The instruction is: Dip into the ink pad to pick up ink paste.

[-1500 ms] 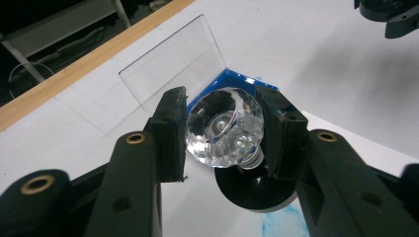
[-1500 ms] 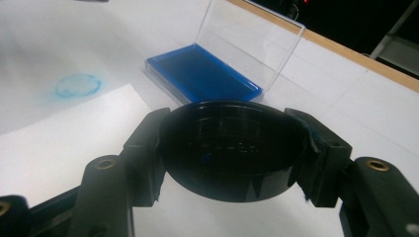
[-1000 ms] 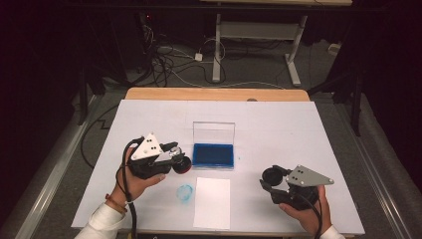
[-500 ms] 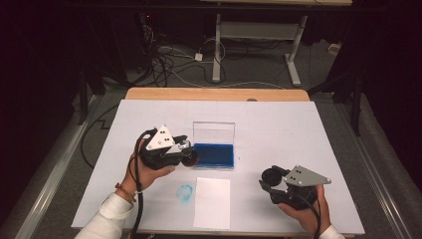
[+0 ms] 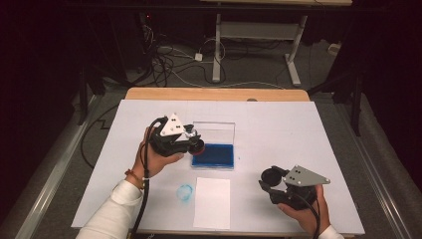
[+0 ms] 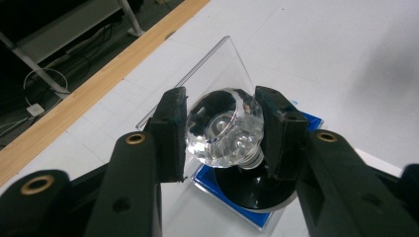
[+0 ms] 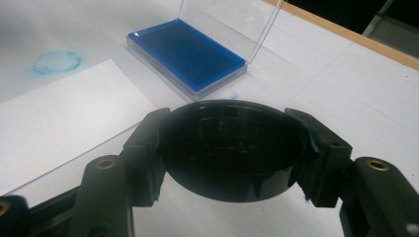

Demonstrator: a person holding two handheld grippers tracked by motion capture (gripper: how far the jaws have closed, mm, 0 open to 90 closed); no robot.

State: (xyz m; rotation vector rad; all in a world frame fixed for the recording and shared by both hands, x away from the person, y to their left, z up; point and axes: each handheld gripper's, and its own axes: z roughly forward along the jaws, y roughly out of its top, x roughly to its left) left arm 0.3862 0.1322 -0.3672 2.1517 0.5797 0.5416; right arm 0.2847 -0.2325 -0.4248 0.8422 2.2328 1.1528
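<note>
My left gripper [image 5: 195, 144] is shut on a stamp with a clear faceted knob [image 6: 225, 131] and a round black base. It holds the stamp over the left end of a blue ink pad [image 5: 214, 155], whose clear lid [image 5: 214, 132] stands upright behind it. The left gripper view has the knob between both pads [image 6: 170, 131], with the pad's blue corner [image 6: 311, 121] beneath. Near the front right, my right gripper [image 5: 268, 179] is shut on a round black cap [image 7: 230, 148], held just above the table.
A white sheet of paper [image 5: 212, 201] lies at the front edge, in front of the ink pad. Left of it a faint blue ring mark [image 5: 185, 191] is printed on the white table cover [image 5: 278, 124]. A wooden table edge [image 5: 214, 94] runs along the back.
My left gripper carried the stamp rightward and away from the person, from beside the ink pad to over its left end. The right gripper stayed put.
</note>
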